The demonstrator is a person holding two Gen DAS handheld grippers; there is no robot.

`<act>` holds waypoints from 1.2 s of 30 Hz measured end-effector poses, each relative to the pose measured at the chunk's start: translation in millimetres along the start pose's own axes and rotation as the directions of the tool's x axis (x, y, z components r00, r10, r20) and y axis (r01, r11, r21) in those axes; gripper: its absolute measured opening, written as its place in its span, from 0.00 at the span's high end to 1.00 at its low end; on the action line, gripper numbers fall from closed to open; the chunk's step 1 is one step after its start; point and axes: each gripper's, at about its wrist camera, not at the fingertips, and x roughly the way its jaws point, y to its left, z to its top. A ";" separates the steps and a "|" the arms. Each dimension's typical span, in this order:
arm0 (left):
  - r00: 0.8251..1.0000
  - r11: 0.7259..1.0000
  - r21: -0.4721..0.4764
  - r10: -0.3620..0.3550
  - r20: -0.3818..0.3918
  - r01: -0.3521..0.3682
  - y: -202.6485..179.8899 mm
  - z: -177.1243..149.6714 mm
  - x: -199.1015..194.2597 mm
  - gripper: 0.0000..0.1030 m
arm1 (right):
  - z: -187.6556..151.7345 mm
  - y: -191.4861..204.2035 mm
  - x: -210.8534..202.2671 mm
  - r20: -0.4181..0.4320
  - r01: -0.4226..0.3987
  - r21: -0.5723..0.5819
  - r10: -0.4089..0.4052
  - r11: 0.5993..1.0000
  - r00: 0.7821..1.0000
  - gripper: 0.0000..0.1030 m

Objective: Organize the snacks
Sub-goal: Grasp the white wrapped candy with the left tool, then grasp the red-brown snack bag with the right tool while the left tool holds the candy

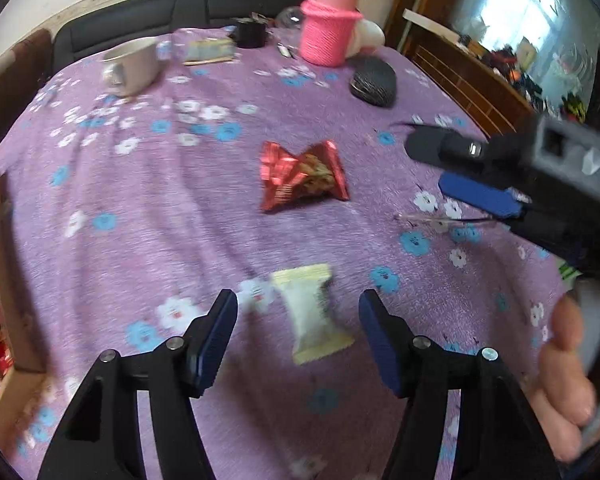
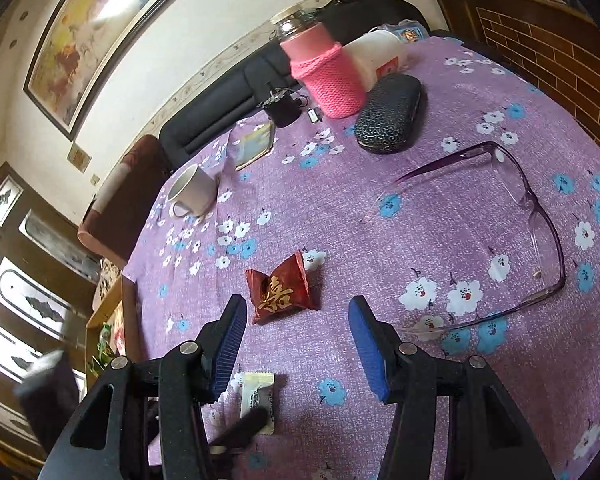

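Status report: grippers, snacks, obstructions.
Left gripper open over the cream snack. Right gripper open, empty, just short of the red snack. Glasses lie right of it, clear of both.

Both grippers, L (image 1: 298, 320) & R (image 2: 298, 340), tilted down, fingers apart, nothing between.

Reading one gold Chinese character, 囍 (double happiness), printed on the red snack packet (image 2: 283, 293). Seeing dark print on the cream snack packet (image 2: 257, 399) and a label on the white bottle (image 2: 380, 58), both too blurred to read.
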 end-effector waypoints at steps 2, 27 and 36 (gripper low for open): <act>0.998 0.998 0.026 0.055 -0.002 -0.055 -6.0 -0.6 10.3 0.43 | 1.2 -3.5 0.7 0.000 0.007 0.005 -0.007 1.000 1.000 0.45; 0.977 0.974 -0.142 0.190 0.099 -0.176 93.0 -4.2 -2.4 0.70 | 37.8 37.2 112.8 -0.208 0.101 -0.121 -0.125 0.988 0.970 0.77; 0.980 0.974 -0.163 0.174 0.093 -0.157 96.9 -5.1 -4.3 0.70 | -29.0 44.7 45.3 -0.261 0.109 -0.210 -0.163 0.972 0.951 0.77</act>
